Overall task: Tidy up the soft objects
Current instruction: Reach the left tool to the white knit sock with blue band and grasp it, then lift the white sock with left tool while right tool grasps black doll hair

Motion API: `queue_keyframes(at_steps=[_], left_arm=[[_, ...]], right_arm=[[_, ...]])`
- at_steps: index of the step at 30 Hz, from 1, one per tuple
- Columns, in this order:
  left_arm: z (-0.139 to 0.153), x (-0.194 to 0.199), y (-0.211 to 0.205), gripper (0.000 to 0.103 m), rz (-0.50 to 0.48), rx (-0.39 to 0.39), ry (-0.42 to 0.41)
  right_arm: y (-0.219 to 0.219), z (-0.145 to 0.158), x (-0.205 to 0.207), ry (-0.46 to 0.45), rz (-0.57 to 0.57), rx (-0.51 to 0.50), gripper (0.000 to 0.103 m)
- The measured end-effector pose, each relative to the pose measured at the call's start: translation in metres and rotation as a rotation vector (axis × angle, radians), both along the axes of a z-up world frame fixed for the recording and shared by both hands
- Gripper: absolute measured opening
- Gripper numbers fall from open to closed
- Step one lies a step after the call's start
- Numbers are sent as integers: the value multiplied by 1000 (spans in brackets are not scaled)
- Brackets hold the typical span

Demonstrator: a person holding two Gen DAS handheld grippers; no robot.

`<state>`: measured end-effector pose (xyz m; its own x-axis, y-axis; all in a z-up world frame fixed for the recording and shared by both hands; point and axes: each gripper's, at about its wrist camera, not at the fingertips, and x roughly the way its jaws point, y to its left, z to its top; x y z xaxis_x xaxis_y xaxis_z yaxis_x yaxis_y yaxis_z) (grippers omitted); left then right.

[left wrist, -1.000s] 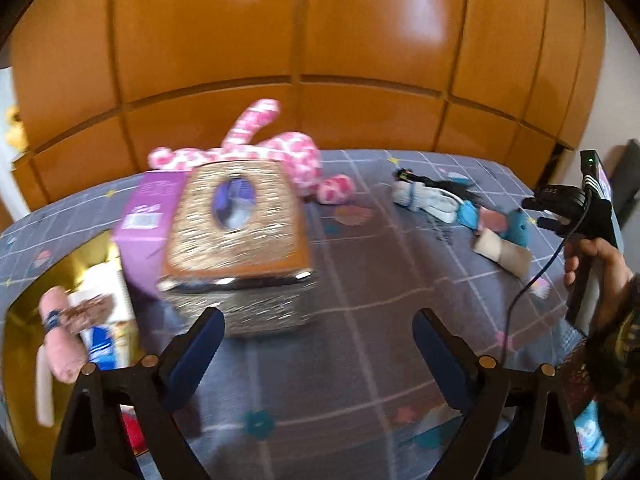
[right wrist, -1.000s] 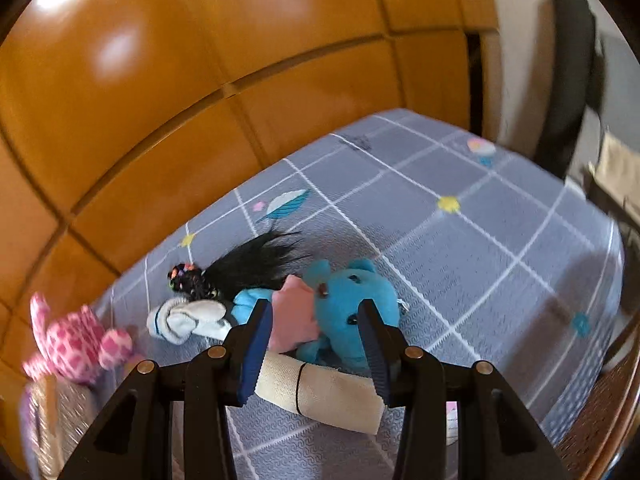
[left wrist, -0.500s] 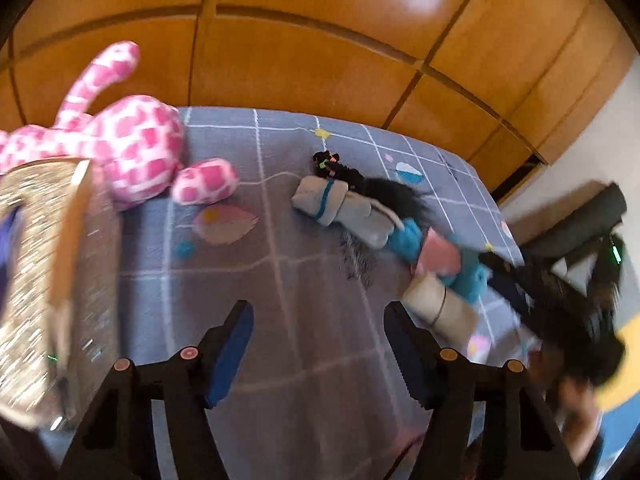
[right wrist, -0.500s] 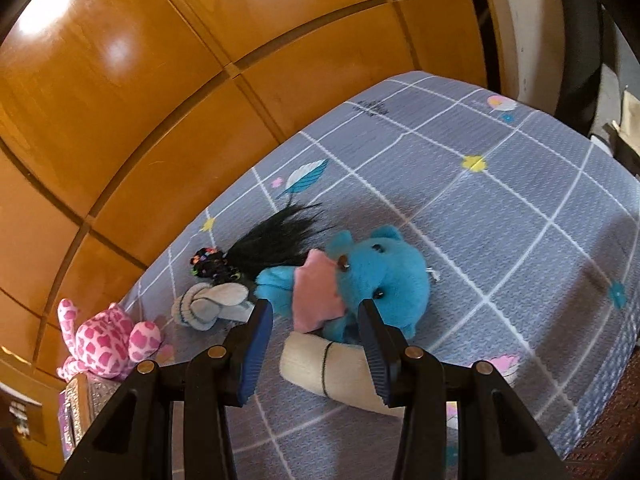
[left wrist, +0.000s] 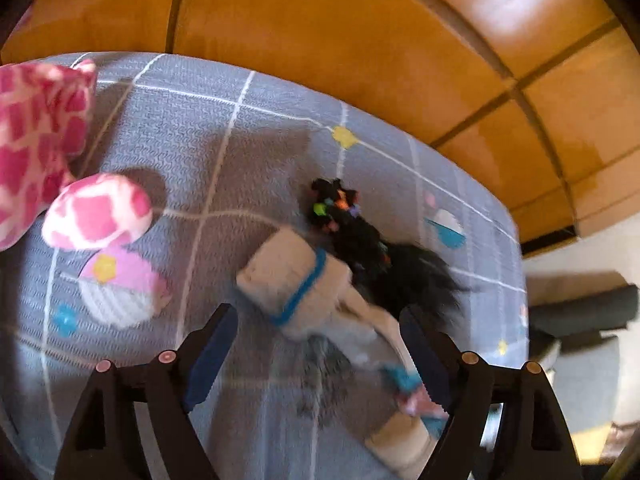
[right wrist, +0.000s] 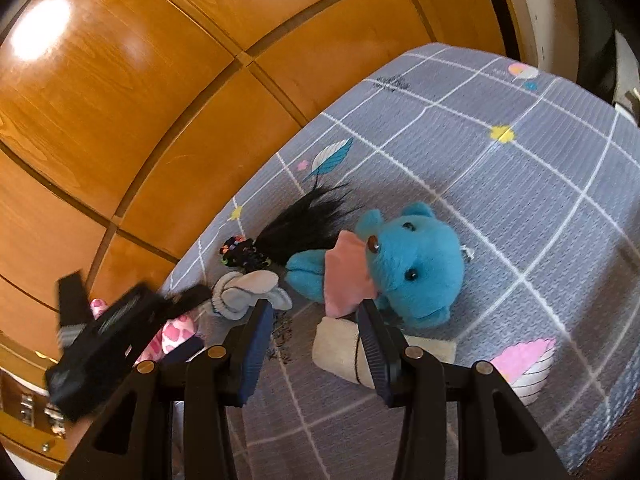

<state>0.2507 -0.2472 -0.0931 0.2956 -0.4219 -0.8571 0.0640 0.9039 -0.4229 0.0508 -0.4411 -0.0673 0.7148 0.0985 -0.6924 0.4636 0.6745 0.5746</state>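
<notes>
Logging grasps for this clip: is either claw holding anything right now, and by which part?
Nothing is held: left claw and right claw are both open above the toys.

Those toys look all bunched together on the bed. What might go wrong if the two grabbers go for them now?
Possible snags:
1. The rolled white sock touches the black hair tuft, so the open left gripper may pinch both.
2. The right gripper, also open, points at the blue teddy and the beige roll lying against it; it might catch the wrong one.
3. Both grippers converge on one cluster and may bump.
</notes>
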Motion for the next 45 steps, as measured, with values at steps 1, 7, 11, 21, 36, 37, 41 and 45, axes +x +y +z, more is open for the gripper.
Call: queue_keyframes(at_steps=[1, 7, 11, 21, 36, 37, 41, 45], left_arm=[[-5, 5, -3, 84, 7, 9, 10], [-16, 10, -17, 55, -46, 81, -28], [-4, 2, -6, 38, -83, 49, -80], [29, -79, 60, 38, -274, 71, -152], [-23, -109, 78, 53, -293, 181, -136], [-23, -110, 77, 53, -292, 182, -144], [-27, -110, 80, 53, -282, 160, -146], [-26, -108, 88, 55, -271, 128, -130]], right_arm=[[0, -1, 1, 0, 6, 9, 44], [1, -6, 4, -1, 29, 53, 44], [2, -7, 4, -1, 30, 58, 44], [2, -3, -2, -17, 16, 32, 44], [59, 29, 58, 45, 420, -407, 44], [62, 29, 71, 62, 461, -470, 44], [71, 15, 119, 150, 598, -692, 44], [76, -12, 161, 260, 709, -787, 44]])
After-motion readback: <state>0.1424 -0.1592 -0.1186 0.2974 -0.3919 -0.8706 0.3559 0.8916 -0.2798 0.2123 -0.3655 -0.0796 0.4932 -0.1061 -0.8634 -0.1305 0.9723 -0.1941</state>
